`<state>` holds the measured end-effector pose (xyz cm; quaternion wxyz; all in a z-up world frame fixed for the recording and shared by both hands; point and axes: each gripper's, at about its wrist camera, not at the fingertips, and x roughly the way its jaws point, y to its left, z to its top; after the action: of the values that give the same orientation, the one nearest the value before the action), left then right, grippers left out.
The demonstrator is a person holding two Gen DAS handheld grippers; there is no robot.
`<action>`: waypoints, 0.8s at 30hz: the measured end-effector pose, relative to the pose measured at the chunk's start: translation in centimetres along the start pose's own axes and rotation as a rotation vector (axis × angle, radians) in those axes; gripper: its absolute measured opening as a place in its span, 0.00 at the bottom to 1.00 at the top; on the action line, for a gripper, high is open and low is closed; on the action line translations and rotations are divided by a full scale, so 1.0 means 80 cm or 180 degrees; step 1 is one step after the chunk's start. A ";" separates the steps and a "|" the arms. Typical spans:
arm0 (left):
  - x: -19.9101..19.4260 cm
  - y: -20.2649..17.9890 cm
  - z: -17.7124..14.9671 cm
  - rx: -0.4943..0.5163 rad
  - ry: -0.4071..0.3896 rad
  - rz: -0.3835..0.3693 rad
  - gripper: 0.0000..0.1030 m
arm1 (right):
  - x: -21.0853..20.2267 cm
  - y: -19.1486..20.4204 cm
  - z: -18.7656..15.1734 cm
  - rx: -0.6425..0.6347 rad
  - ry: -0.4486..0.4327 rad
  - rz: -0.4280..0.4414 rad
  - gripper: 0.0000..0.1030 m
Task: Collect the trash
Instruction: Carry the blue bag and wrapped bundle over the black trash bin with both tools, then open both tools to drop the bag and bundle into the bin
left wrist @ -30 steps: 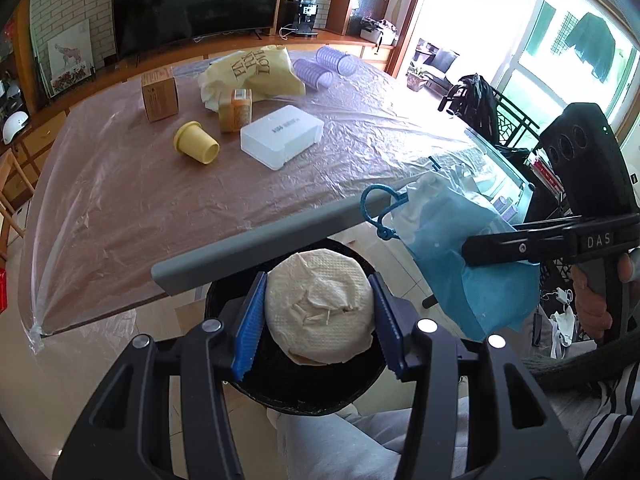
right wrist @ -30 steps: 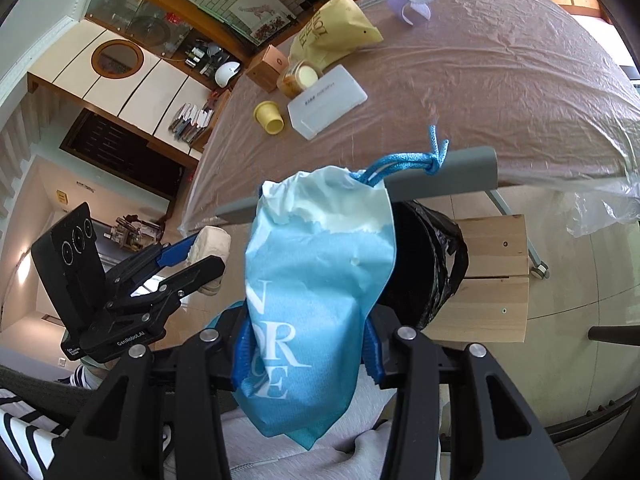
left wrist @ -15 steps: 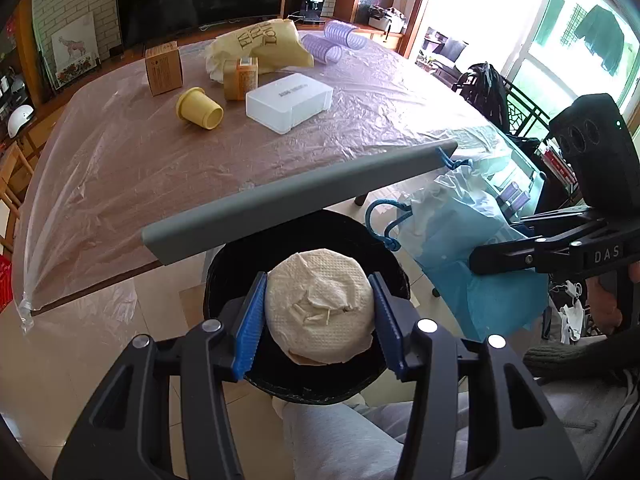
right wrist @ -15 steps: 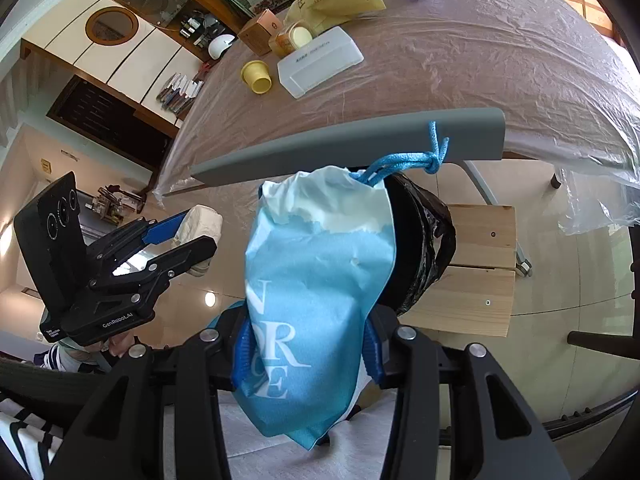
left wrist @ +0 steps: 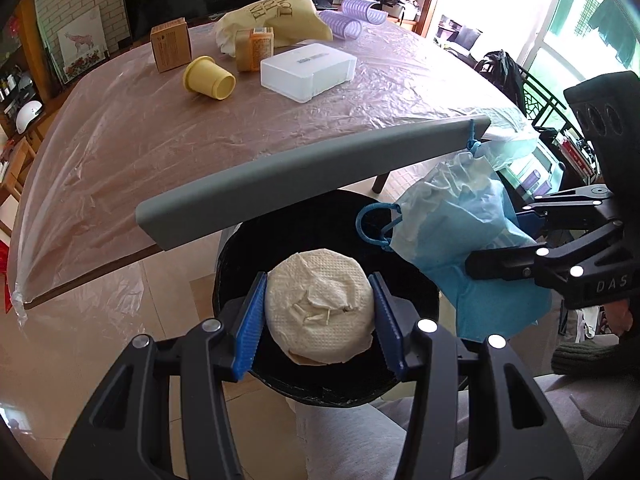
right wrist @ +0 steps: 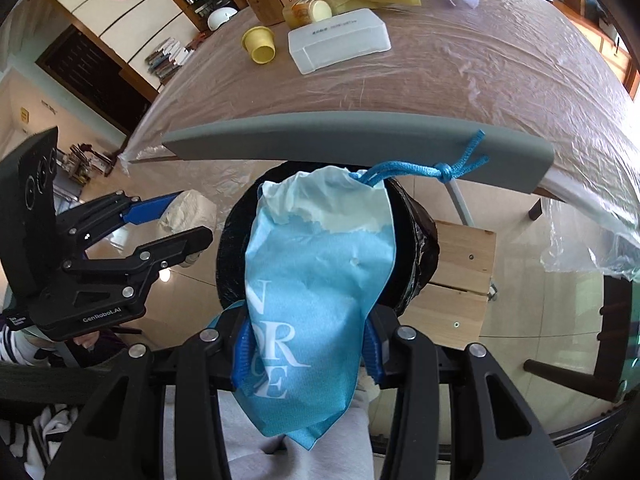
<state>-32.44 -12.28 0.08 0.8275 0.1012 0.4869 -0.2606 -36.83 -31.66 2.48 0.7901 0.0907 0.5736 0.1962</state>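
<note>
A: Dining room, bright window side, worktop [left wrist: 120,152] wrapped in clear plastic sheet. What's held?

B: Left hand-held gripper [left wrist: 320,320] clenched on a wad of white paper towel [left wrist: 320,312], blue pads pressing both its sides. It hangs over the mouth of the black-lined bin [left wrist: 312,384], which stands on the floor just off the worktop's edge.

A: And the other side?

B: Right hand-held gripper [right wrist: 308,352] grasping a blue drawstring bag [right wrist: 320,280] with white lettering, squeezed at its lower part. Bag's top is pale and crumpled; its blue cord [right wrist: 432,170] is knotted and points up toward a grey bar [right wrist: 320,136] that runs across in front of the worktop. Bag is also above the bin, at its rim on the right side in the left wrist view.

A: Grippers relative to each other?

B: Side by side, apart, both tilted downward at the bin. A grey trouser leg shows beneath them.

A: Further out?

B: On the worktop, well apart from the bin: white plastic box [left wrist: 308,72], yellow cup [left wrist: 208,78] lying on its side, small orange carton [left wrist: 254,49], brown cardboard box [left wrist: 170,44], cream paper bag [left wrist: 272,20] with print, lilac ridged cups [left wrist: 356,20] at the far edge. Wooden stool [right wrist: 460,276] just beside the bin. Dark television along the far wall.
</note>
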 end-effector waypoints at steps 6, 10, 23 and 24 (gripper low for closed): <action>0.012 0.003 0.001 -0.0066 0.0037 0.0065 0.50 | 0.016 0.006 0.007 -0.0085 0.0040 -0.0118 0.42; 0.021 0.006 0.001 -0.0069 0.0086 0.0096 0.50 | 0.029 0.006 0.013 -0.0125 0.0064 -0.0164 0.42; 0.044 0.010 0.000 -0.0043 0.0199 0.0172 0.50 | 0.065 0.011 0.025 -0.0118 0.0146 -0.0275 0.42; 0.045 0.010 0.000 -0.0046 0.0203 0.0174 0.50 | 0.066 0.012 0.025 -0.0114 0.0152 -0.0281 0.42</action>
<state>-30.56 -12.80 -3.08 0.8191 0.1167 0.5119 -0.2310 -33.74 -28.44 -1.13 0.7855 0.0465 0.5922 0.1735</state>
